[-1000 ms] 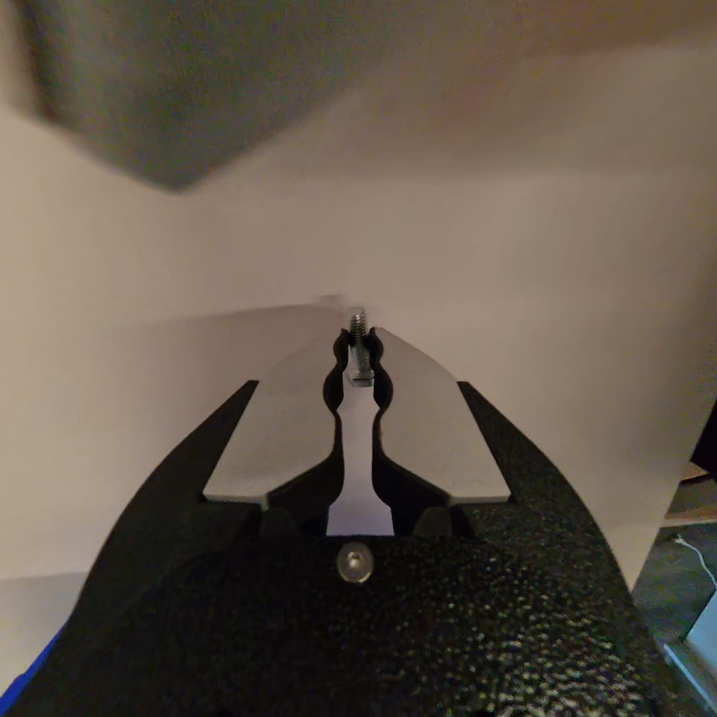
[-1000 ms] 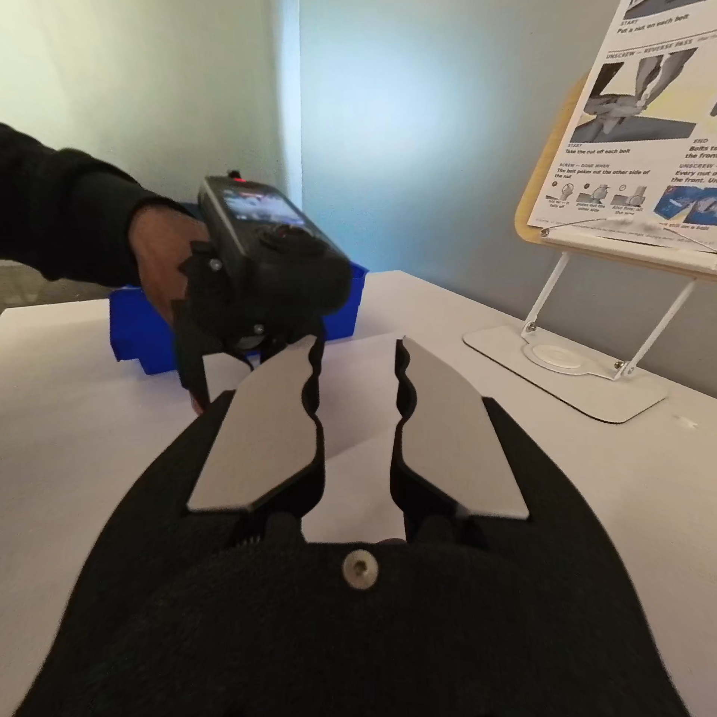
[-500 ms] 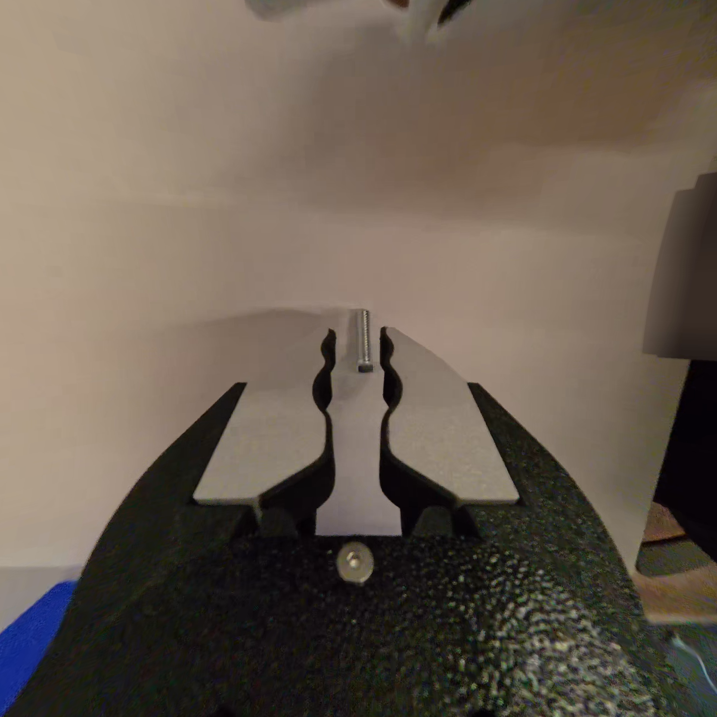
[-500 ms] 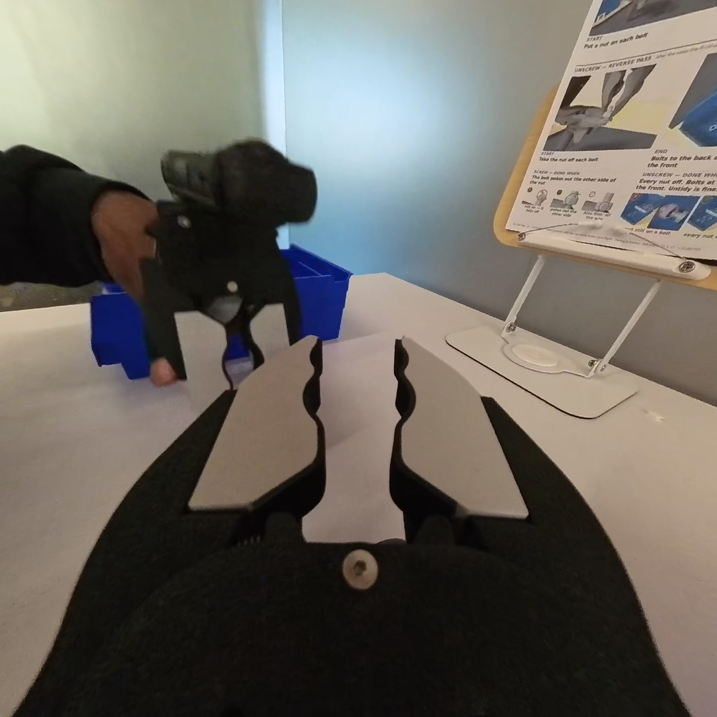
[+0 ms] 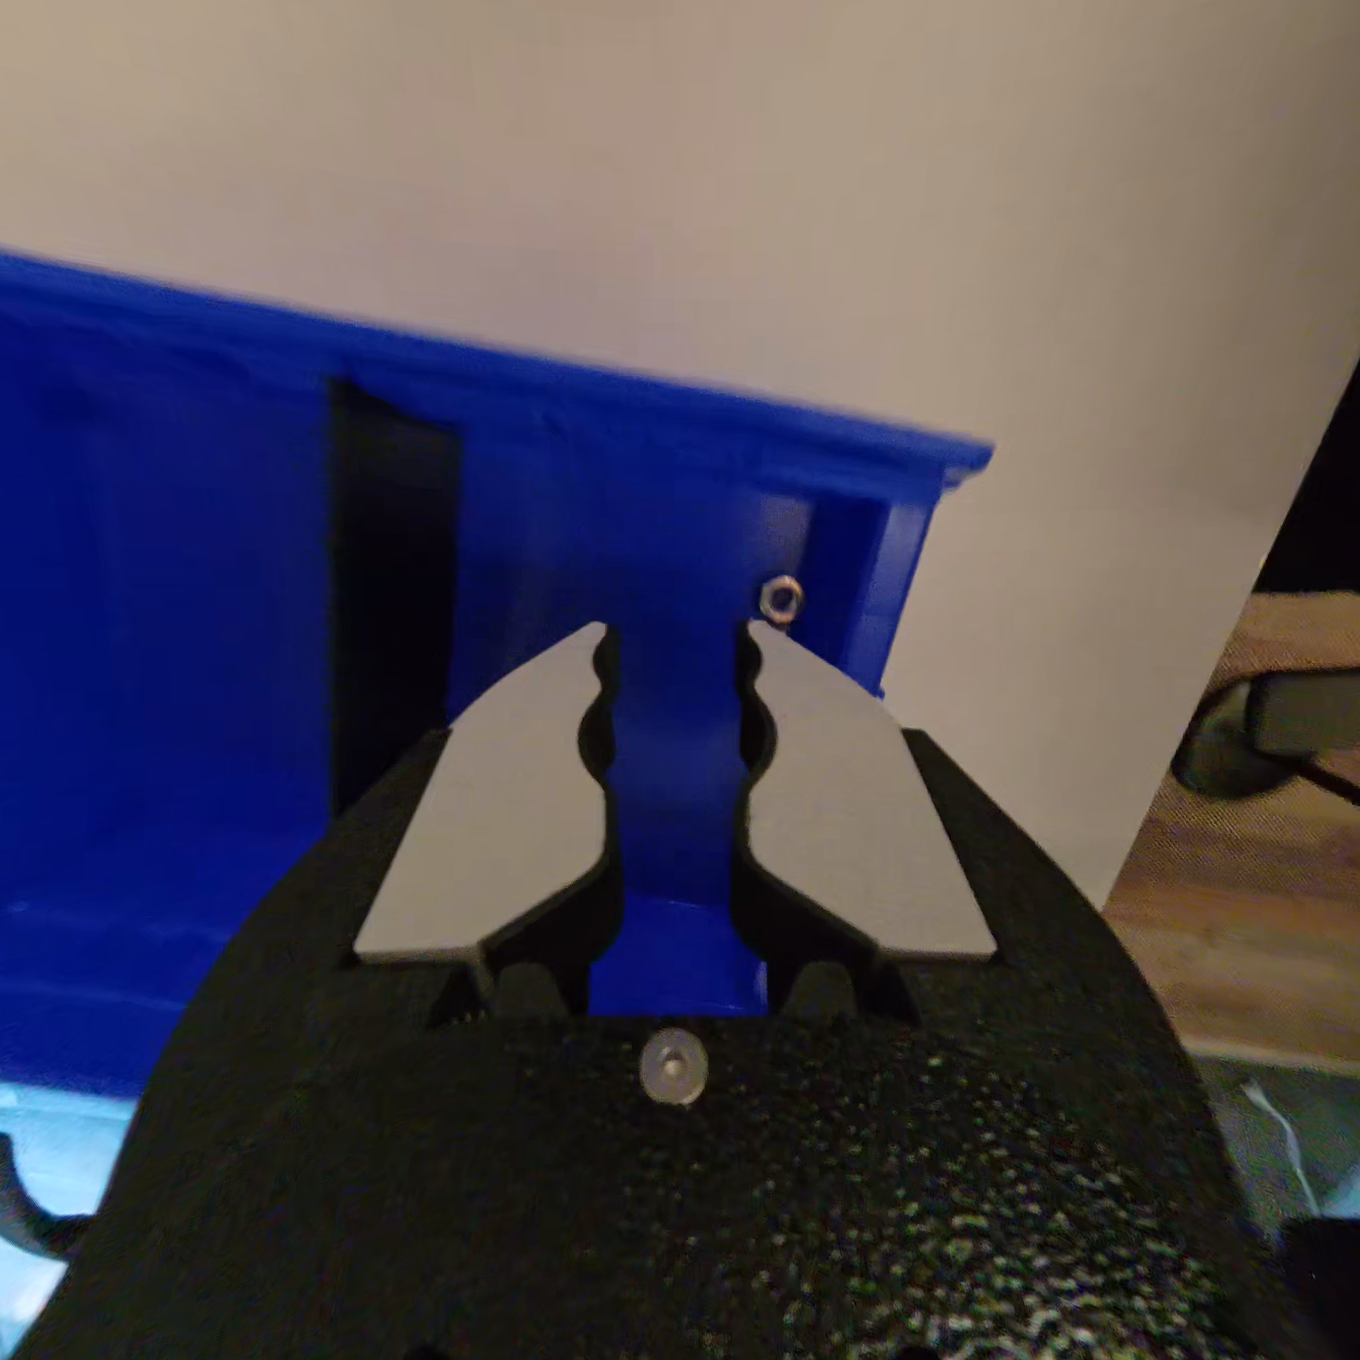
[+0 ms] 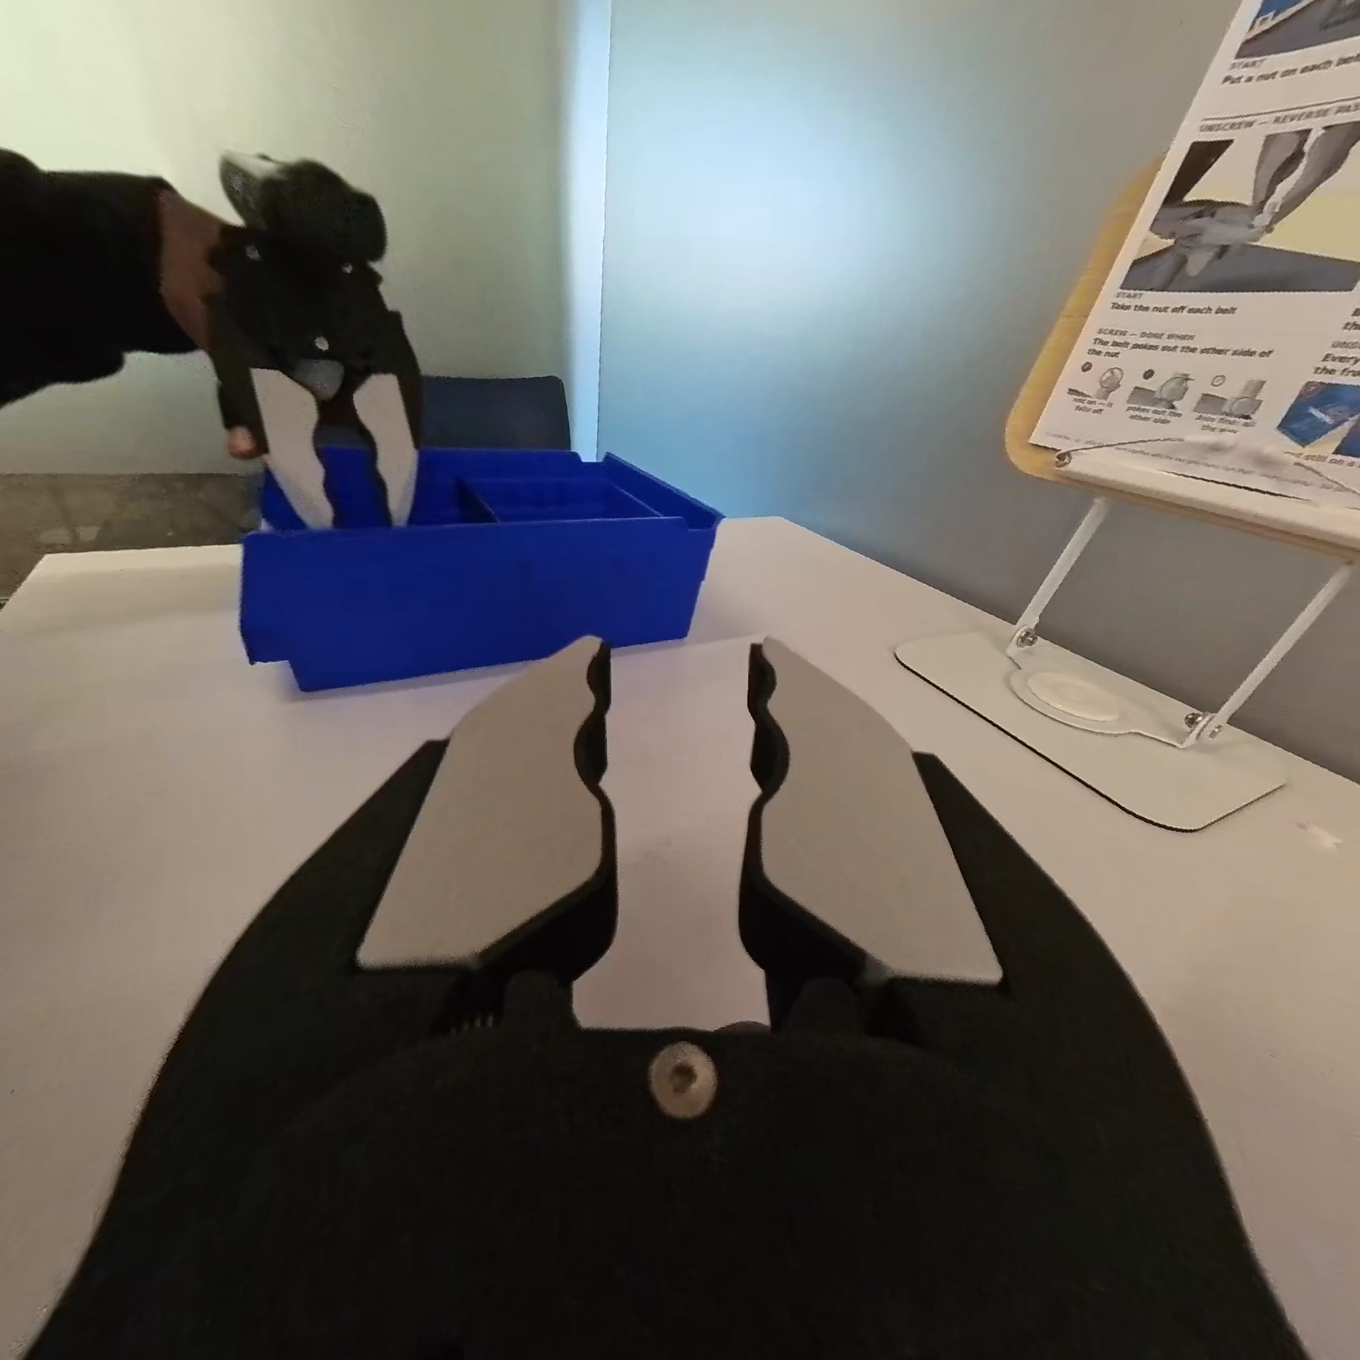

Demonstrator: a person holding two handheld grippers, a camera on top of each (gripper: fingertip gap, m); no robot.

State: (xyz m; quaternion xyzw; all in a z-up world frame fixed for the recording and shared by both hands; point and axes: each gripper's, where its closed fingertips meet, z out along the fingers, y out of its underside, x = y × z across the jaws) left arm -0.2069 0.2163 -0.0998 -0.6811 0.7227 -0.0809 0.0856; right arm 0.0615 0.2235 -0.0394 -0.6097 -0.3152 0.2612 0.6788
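My left gripper (image 5: 673, 629) is open and empty, and points down into a blue bin (image 5: 184, 625). A small metal nut (image 5: 780, 597) lies in the bin's corner, just past my right fingertip (image 5: 758, 640) and outside the gap. The right wrist view shows the left gripper (image 6: 360, 515) held by a hand, its fingertips dipped into the left compartment of the blue bin (image 6: 471, 581). My right gripper (image 6: 678, 647) is open and empty, and hovers over the white table (image 6: 147, 773) in front of the bin.
A black divider (image 5: 390, 589) splits the bin into compartments. A white stand (image 6: 1089, 714) with an illustrated instruction sheet (image 6: 1251, 294) is at the table's right. A wall runs behind the table. The table's edge and the floor show at the right of the left wrist view (image 5: 1214, 846).
My left gripper was shut on a bolt, opened and left it lying on the table, then moved over into the blue bin. My right gripper stayed open and hardly moved.
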